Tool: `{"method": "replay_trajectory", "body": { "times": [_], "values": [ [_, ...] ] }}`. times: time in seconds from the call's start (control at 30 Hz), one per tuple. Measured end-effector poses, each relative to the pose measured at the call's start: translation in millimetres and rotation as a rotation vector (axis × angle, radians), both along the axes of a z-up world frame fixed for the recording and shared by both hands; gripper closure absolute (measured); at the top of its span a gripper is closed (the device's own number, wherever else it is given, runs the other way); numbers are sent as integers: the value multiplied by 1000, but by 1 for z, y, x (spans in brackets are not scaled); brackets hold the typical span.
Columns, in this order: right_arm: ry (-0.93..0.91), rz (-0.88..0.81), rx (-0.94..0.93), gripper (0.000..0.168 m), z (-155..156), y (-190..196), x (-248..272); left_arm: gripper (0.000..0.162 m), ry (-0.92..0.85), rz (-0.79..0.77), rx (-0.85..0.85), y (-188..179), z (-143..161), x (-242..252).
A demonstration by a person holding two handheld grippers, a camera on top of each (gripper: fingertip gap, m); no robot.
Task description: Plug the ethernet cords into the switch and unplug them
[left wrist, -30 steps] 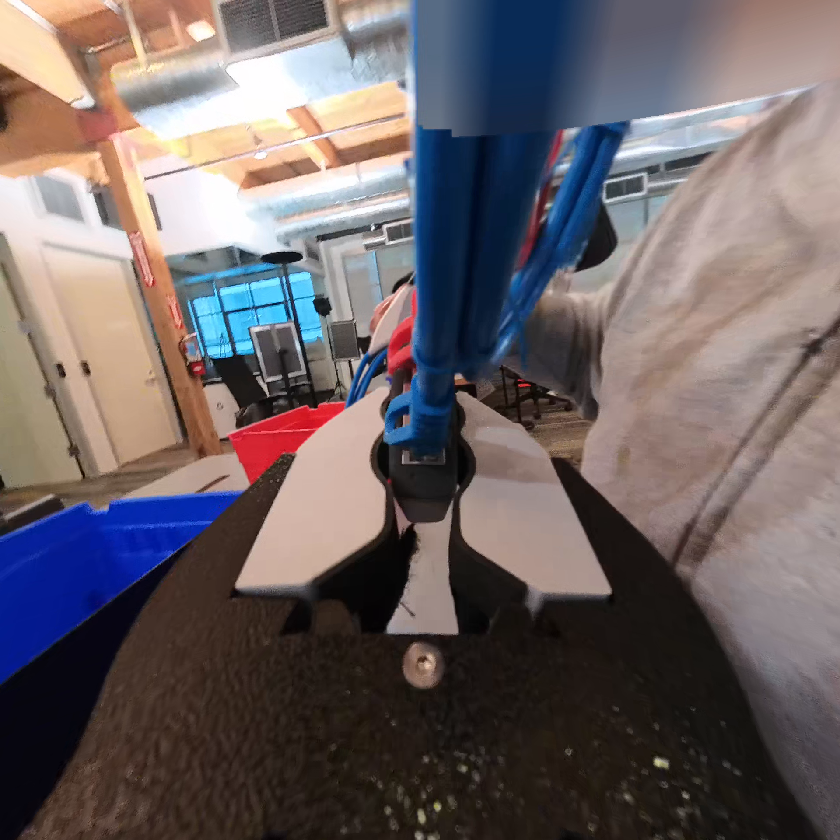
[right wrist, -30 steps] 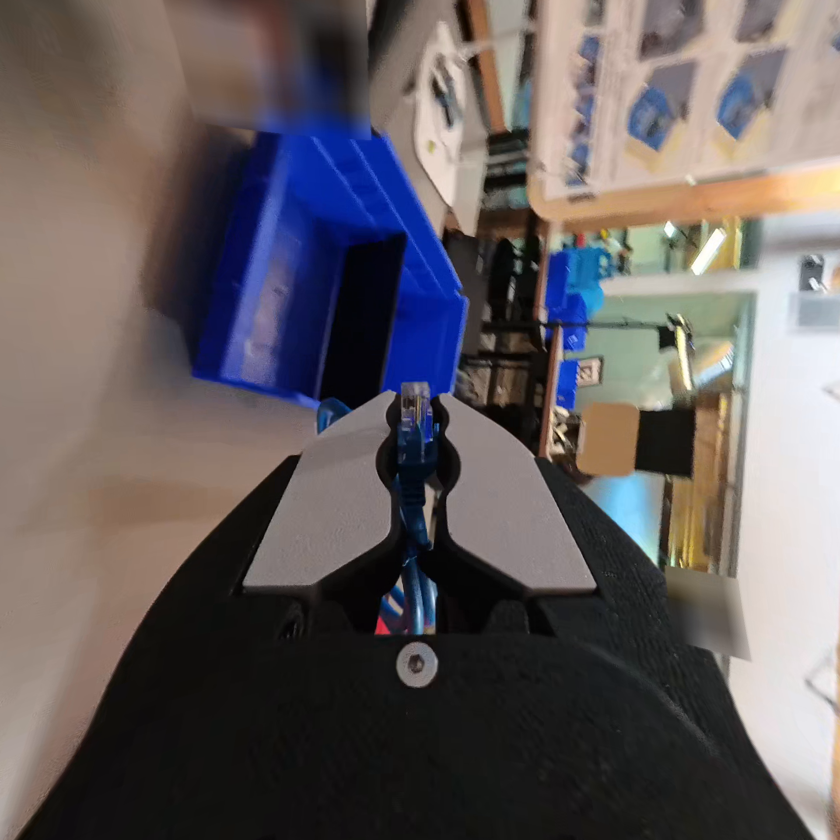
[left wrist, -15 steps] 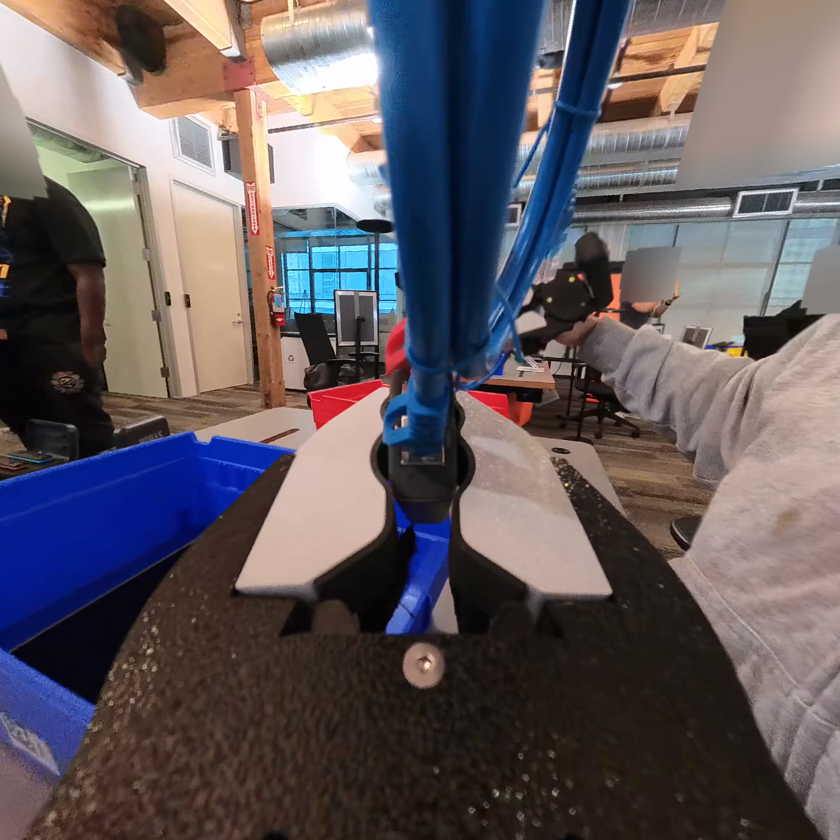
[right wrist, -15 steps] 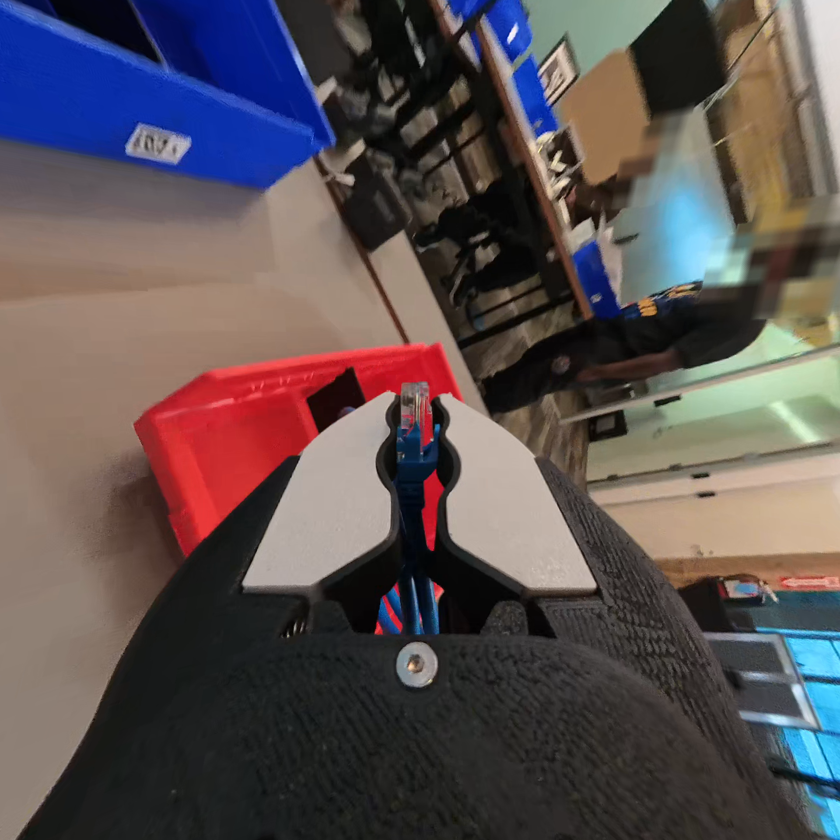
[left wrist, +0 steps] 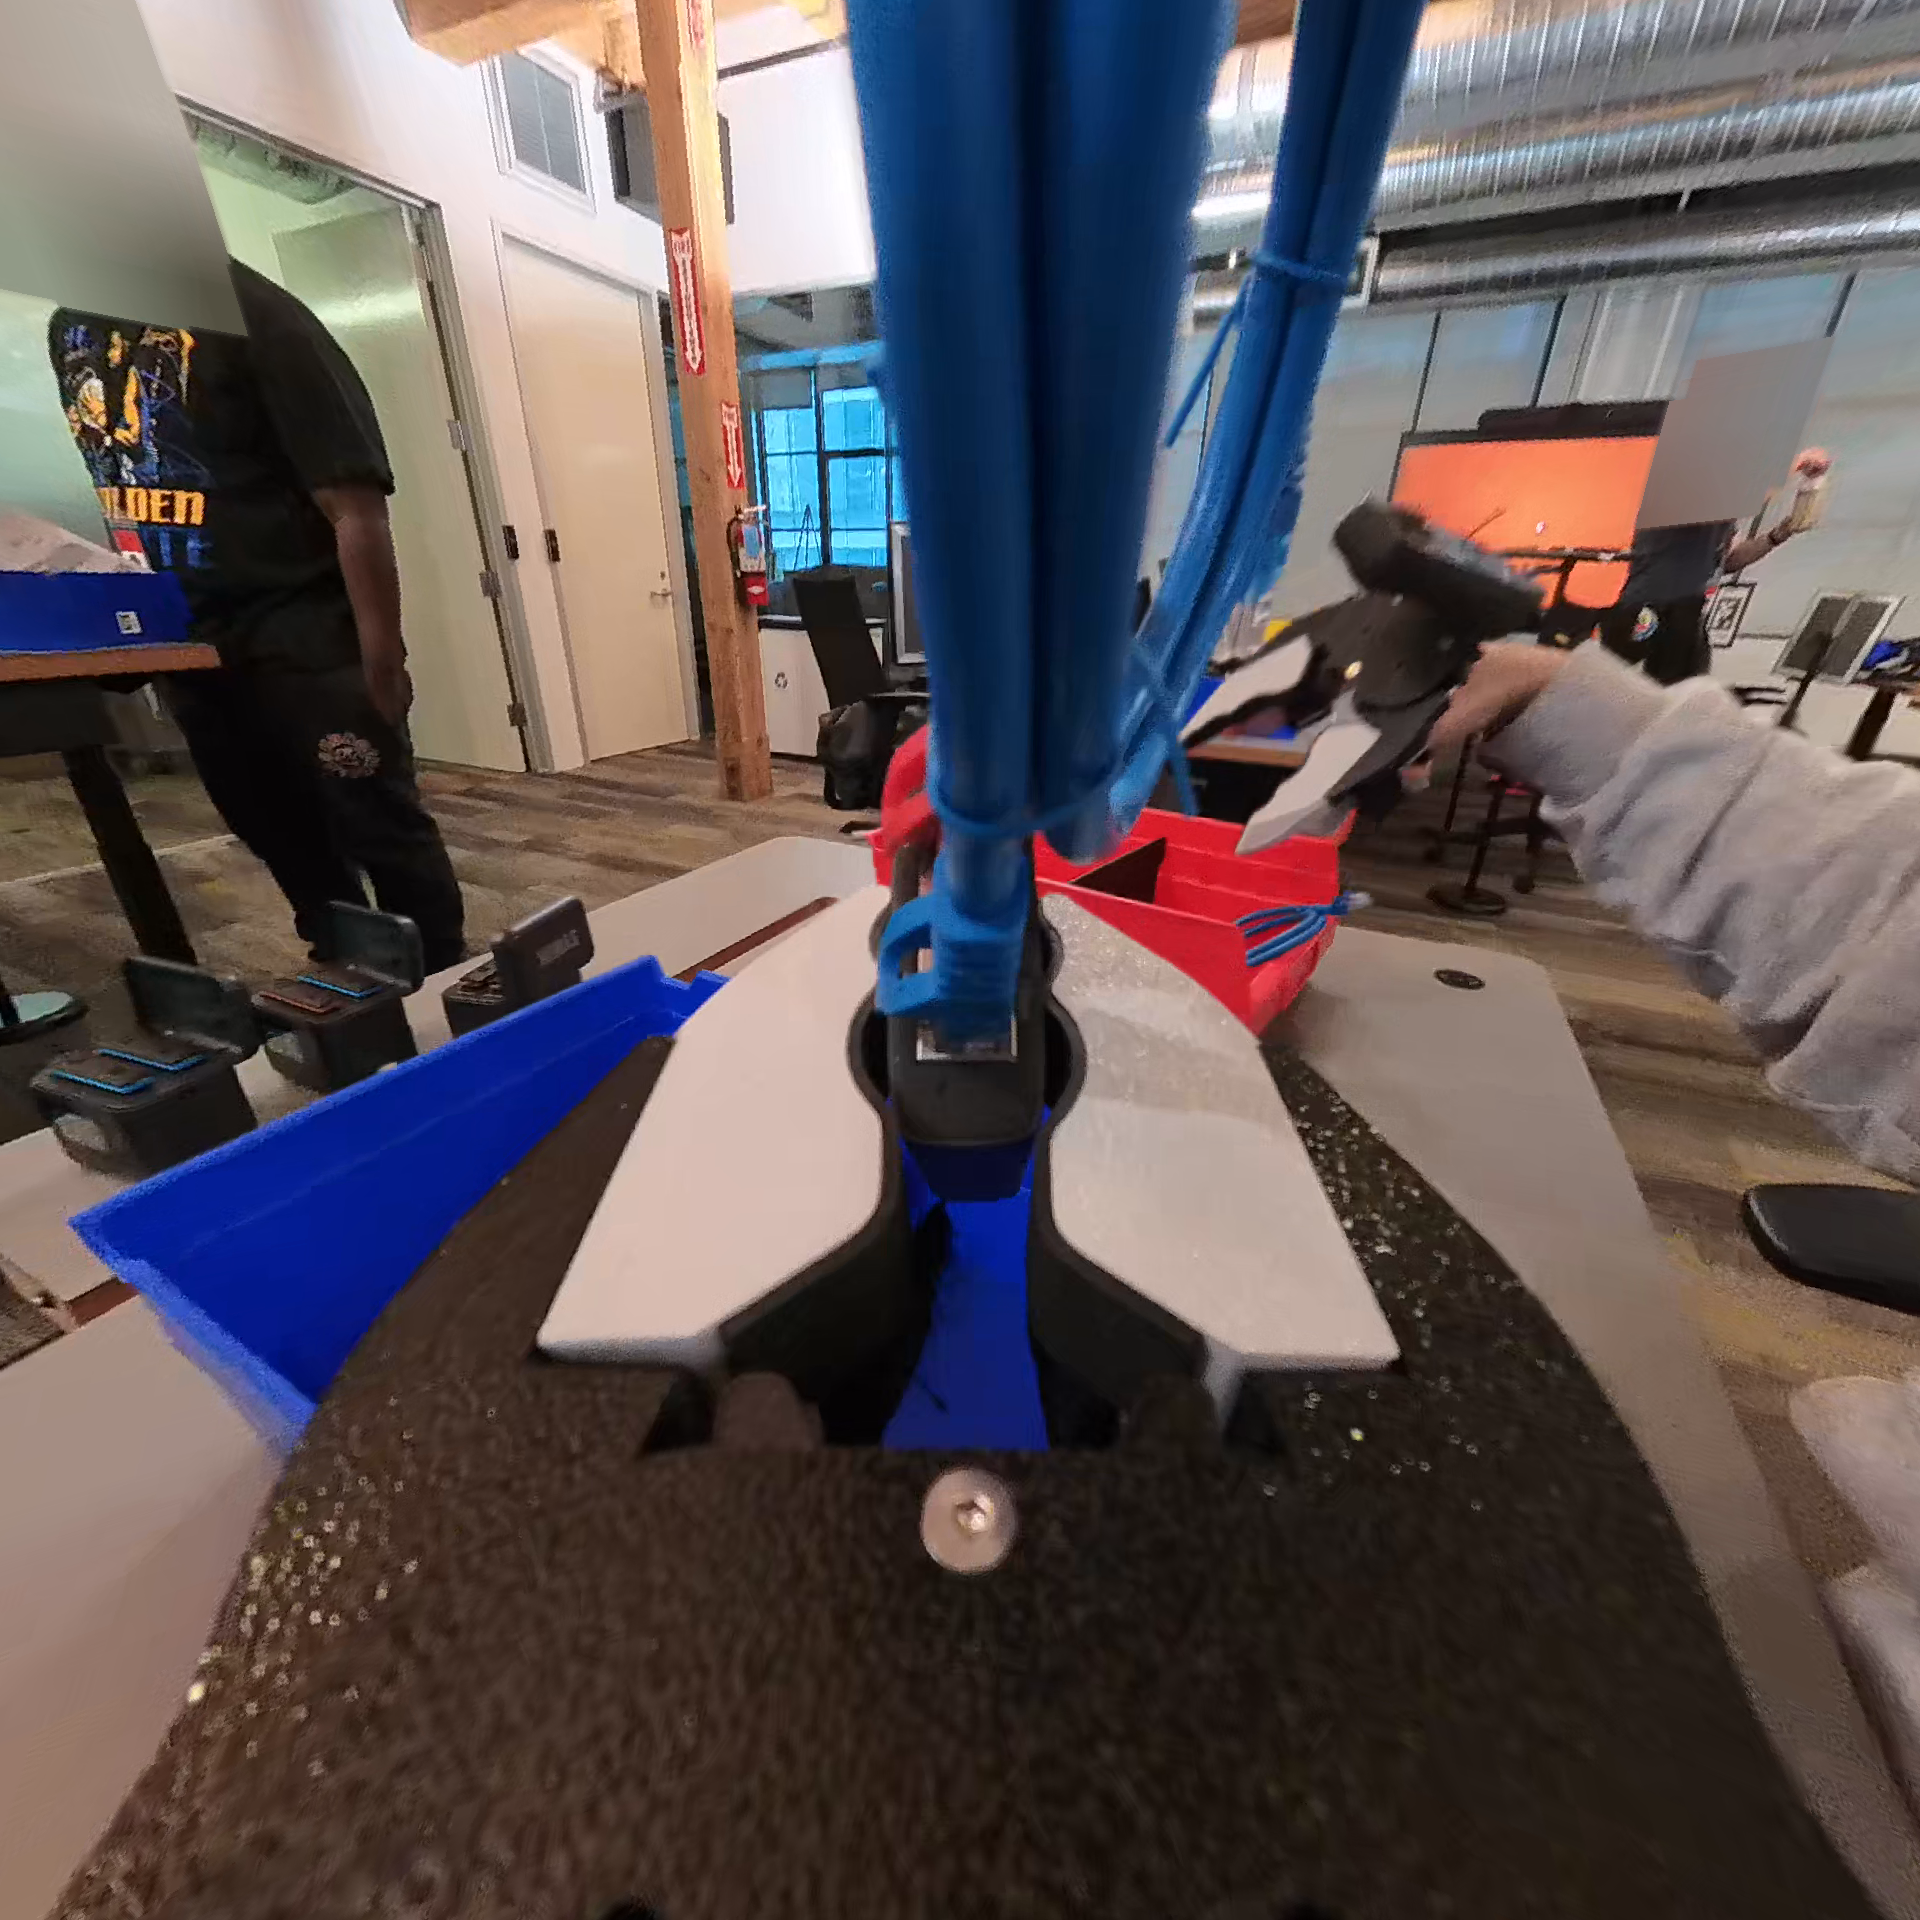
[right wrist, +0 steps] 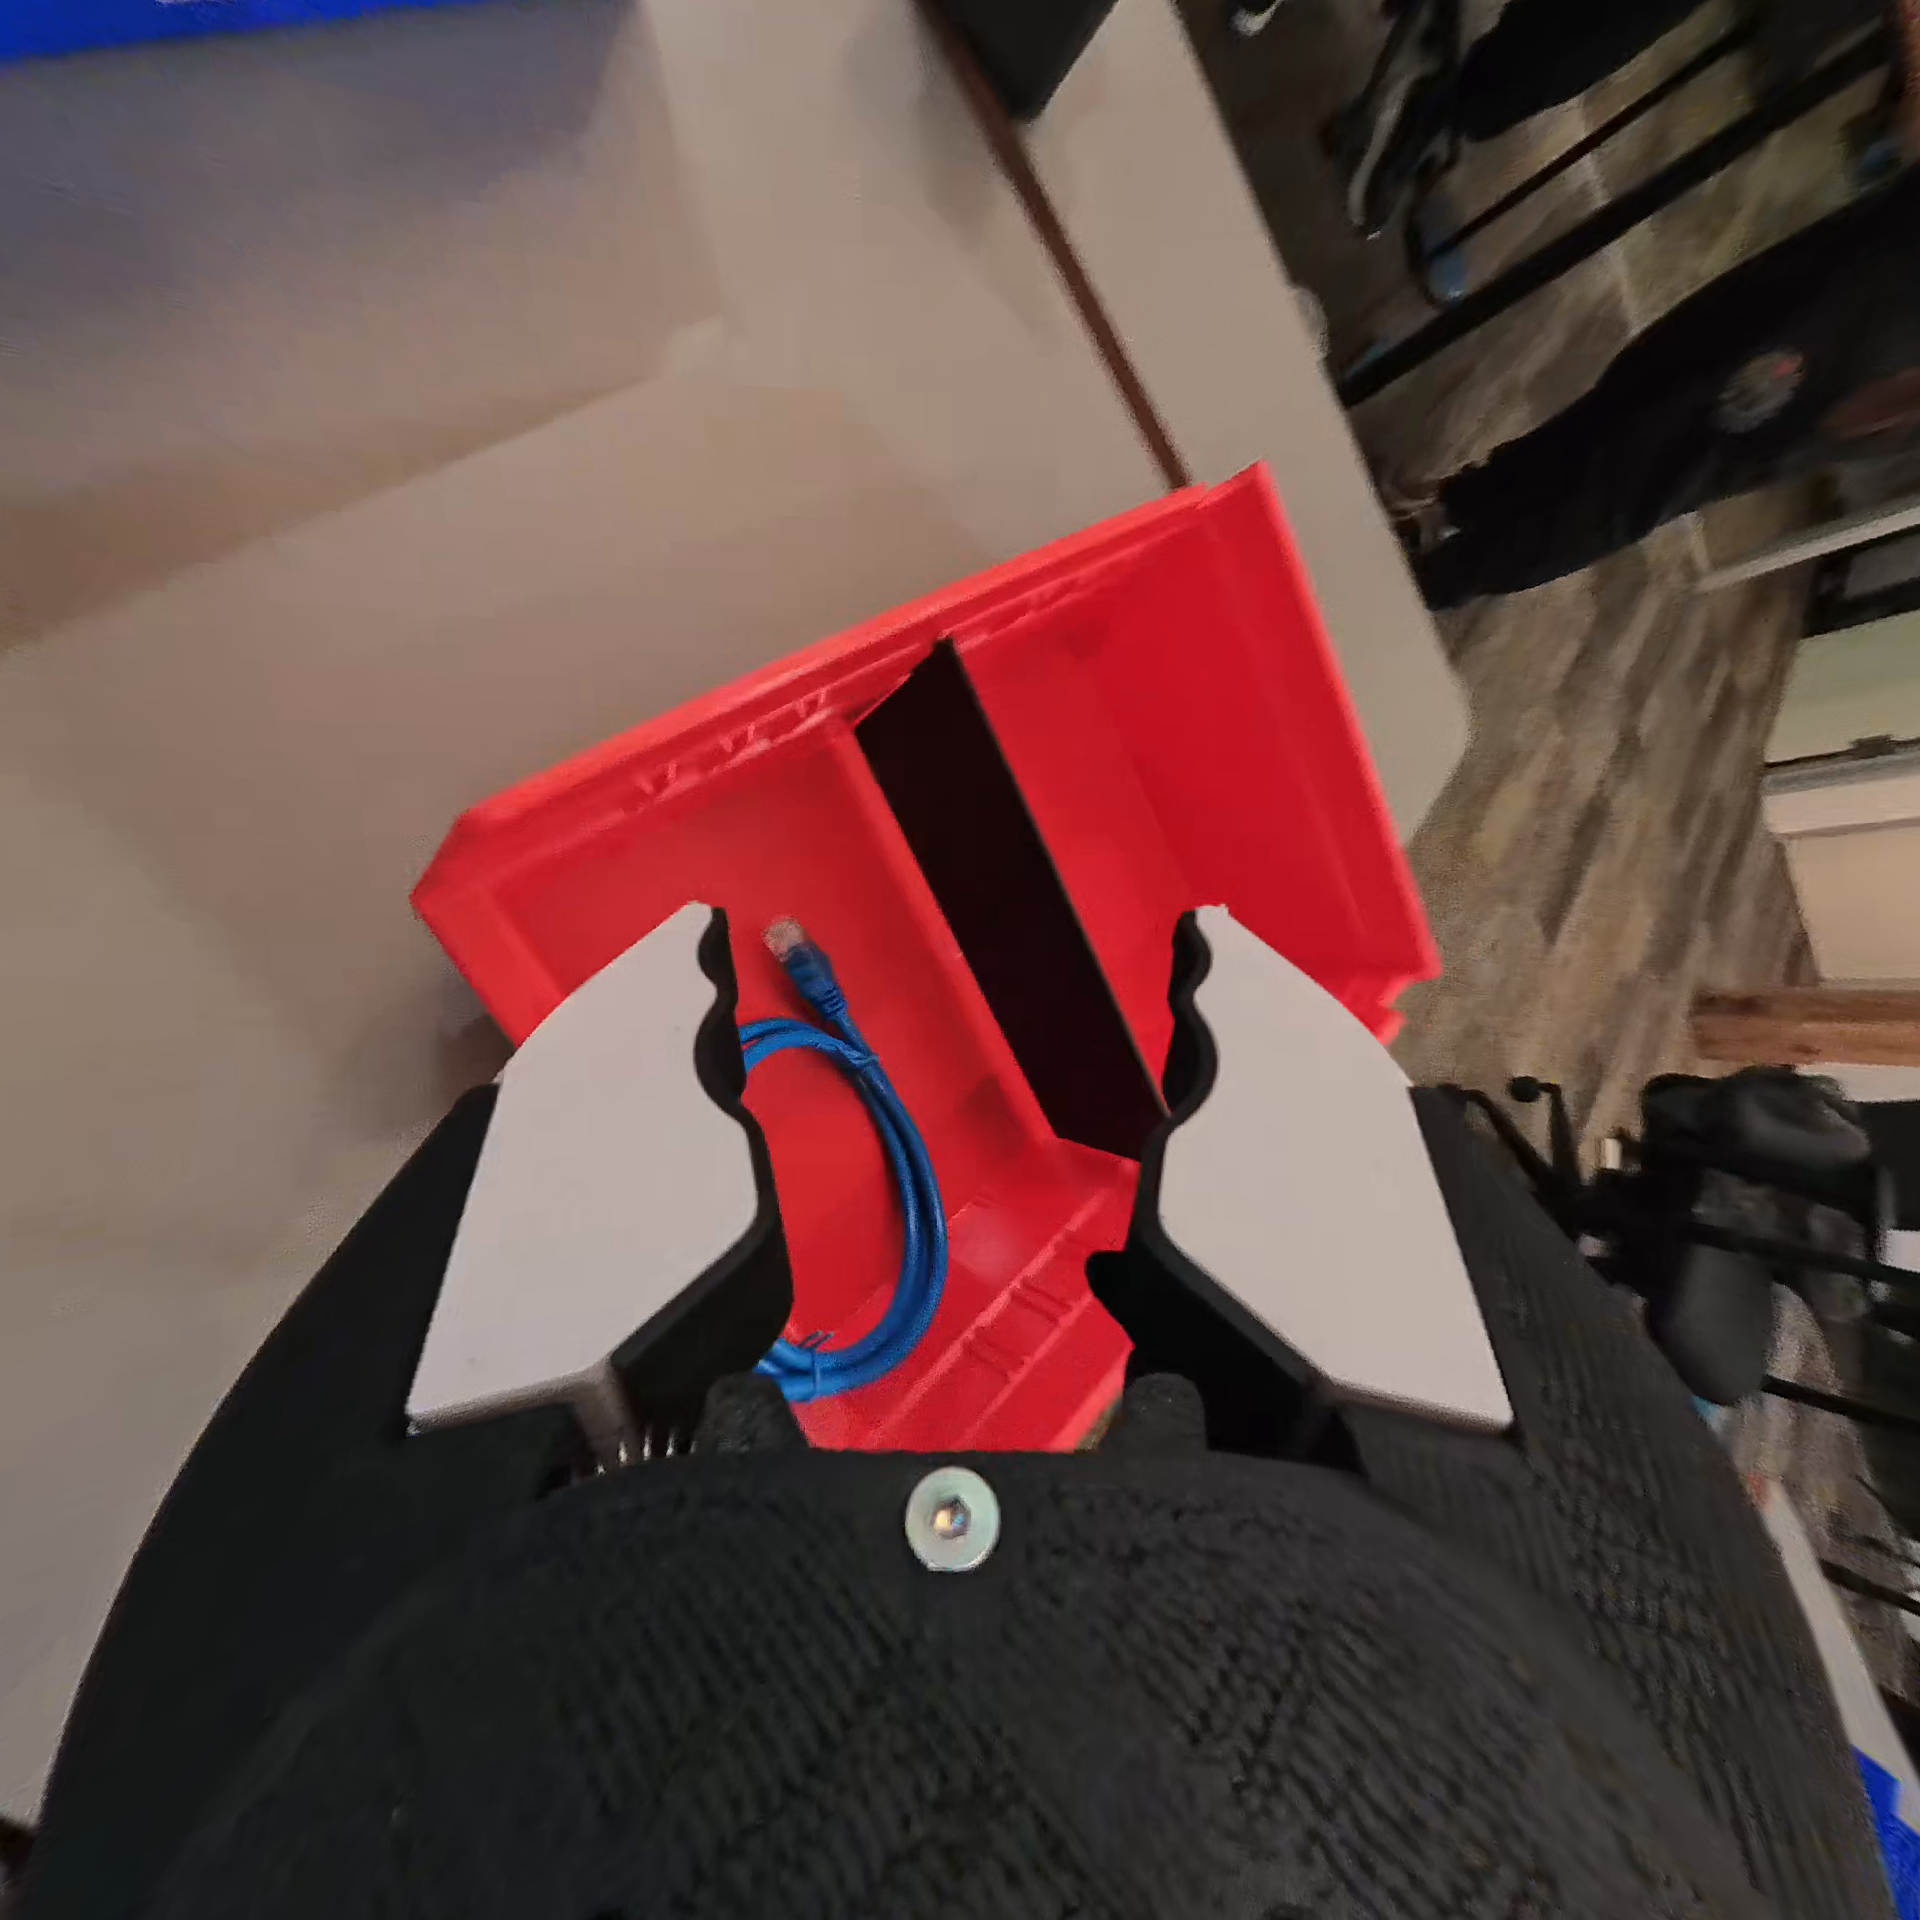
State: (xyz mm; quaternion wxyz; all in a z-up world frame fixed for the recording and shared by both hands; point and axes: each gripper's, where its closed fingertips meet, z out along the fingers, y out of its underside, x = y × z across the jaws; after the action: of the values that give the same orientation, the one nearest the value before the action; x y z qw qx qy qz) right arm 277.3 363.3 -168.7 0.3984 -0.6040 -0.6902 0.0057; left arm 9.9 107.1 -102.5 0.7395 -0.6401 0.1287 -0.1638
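My left gripper (left wrist: 961, 997) is shut on a black connector block (left wrist: 966, 1091) with a bundle of blue cables (left wrist: 997, 416) plugged into it, held above a blue bin (left wrist: 343, 1174). My right gripper (right wrist: 951, 925) is open and empty, above a red bin (right wrist: 1174, 748) with a black divider (right wrist: 997, 894). A coiled blue network cable (right wrist: 894, 1143) lies loose in the red bin's near compartment, between my open fingers. The right gripper also shows far off in the left wrist view (left wrist: 1340, 748), open above the red bin (left wrist: 1216, 904), where the blue cable (left wrist: 1288, 920) hangs over the rim.
Both bins stand on a light grey table (left wrist: 1455, 1091). Black battery chargers (left wrist: 312, 1018) sit at the table's left. A person in black (left wrist: 281, 623) stands at the left. A grey sleeve (left wrist: 1714, 831) reaches in from the right. Office chairs and a wooden post (left wrist: 707, 416) stand behind. My hands' fingertips stand some 40 cm from each other.
My right gripper has opened and let the blue network cable drop into the red bin. My left gripper has tilted down over the blue bin, still shut on the connector block.
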Motion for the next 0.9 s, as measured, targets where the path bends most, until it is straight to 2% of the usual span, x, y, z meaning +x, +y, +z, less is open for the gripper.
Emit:
{"method": "replay_trajectory", "body": {
  "times": [0.13,0.23,0.4,0.57,0.7,0.8,0.9],
  "values": [
    [116,50,132,90,62,-36,-26,141,100,9,-33,9,11,-12],
    [284,218,217,95,103,-94,-71,141,180,19,-39,18,24,-19],
    [552,488,335,104,145,-186,-141,141,317,61,8,35,46,-22],
    [846,546,401,111,182,-226,-172,140,530,249,30,48,50,-41],
    [923,603,461,116,182,-249,-184,141,789,463,-51,53,35,-67],
    [845,587,606,116,176,-254,-196,141,1023,598,-153,58,21,-83],
    [672,572,723,115,151,-246,-219,140,1203,625,-197,66,8,-79]
  ]
}}
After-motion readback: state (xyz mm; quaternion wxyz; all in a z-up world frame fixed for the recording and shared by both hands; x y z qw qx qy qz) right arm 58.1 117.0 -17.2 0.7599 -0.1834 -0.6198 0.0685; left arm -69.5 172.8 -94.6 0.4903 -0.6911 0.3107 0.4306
